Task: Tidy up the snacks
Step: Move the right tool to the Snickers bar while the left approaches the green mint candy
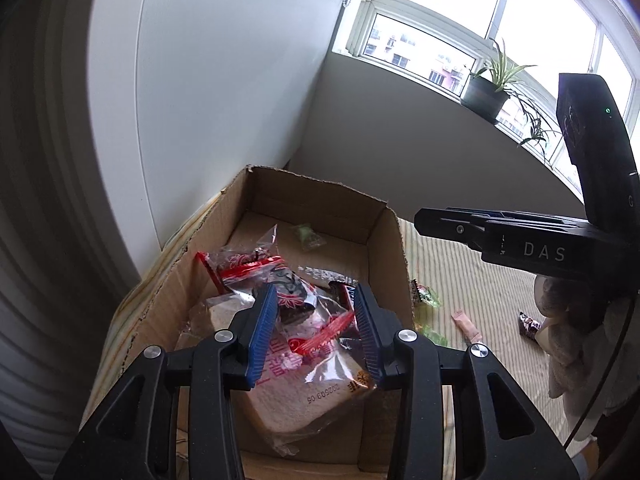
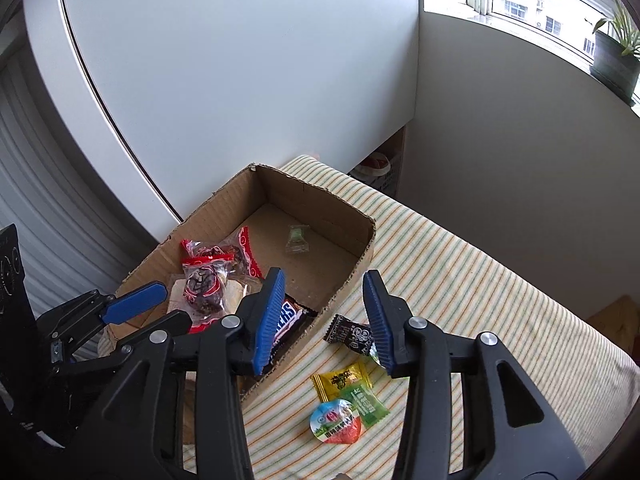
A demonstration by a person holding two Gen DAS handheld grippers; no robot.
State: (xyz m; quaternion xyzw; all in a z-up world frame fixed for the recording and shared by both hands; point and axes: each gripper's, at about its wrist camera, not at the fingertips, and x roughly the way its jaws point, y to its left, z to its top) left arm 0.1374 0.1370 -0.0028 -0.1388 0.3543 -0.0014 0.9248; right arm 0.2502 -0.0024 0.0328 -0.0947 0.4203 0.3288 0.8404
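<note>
1. A striped cloth [image 2: 460, 264] covers the table. On it stands an open cardboard box [image 2: 352, 276], the largest thing in reach. Its long axis runs from 7 o'clock to 1 o'clock in the right wrist view.
2. Inside the box you have one clear-wrapped slice of bread [image 1: 304, 396], two red-trimmed clear packets [image 2: 208, 280], one Snickers bar [image 2: 286, 320] by the near wall, and one small green candy [image 2: 297, 240] alone at the far end.
3. Your left gripper [image 1: 316, 320] hangs over the box. Its blue pads stand a little apart with the crinkled packets between them. I cannot tell whether they pinch the wrapping or only hover.
4. Your right gripper [image 2: 326, 316] straddles the box's right wall. Its jaws stand apart and hold nothing. The left pad is over the Snickers bar, the right pad over the cloth.
5. Outside the box, four small snacks lie loose on the cloth in the right wrist view: one dark wrapped candy [image 2: 350, 332] just at 5 o'clock of the gripper's centre, one yellow sachet [image 2: 340, 380], one green sachet [image 2: 366, 404], and one round jelly cup [image 2: 336, 426] nearest you.
6. Your right gripper is the nearer one for these. The dark candy lies between its pads, long axis running 10 to 4 o'clock, so I judge it the likely next pick.
</note>
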